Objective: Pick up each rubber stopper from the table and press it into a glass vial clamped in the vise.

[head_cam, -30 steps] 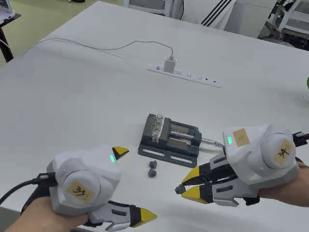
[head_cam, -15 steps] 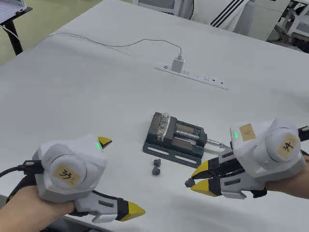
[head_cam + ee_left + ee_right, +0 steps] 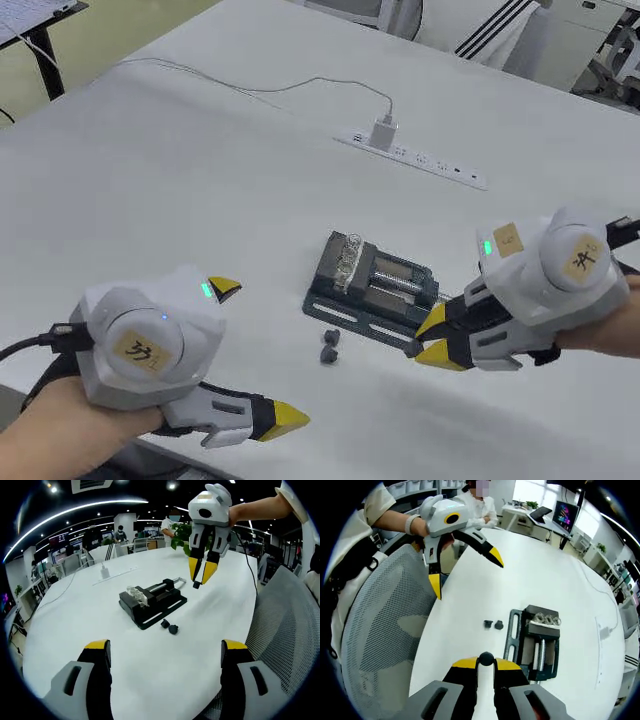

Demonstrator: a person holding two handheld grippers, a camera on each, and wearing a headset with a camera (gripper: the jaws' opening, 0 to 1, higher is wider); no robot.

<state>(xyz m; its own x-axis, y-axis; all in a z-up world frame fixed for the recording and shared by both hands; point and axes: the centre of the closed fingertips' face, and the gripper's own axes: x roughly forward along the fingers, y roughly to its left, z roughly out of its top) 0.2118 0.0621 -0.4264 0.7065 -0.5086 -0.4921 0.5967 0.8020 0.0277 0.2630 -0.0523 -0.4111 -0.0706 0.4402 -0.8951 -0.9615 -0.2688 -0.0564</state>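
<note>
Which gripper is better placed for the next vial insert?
Right. The right gripper is shut on a stopper and sits beside the vise, close to the vials. The left gripper is open, holds nothing, and is farther from the vise.

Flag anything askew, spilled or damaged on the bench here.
Nothing stands out. The vise sits flat on the table with the glass vials in a row between its jaws, two loose stoppers lie beside its base, and the right gripper is shut on a third stopper. The left gripper is open.
</note>
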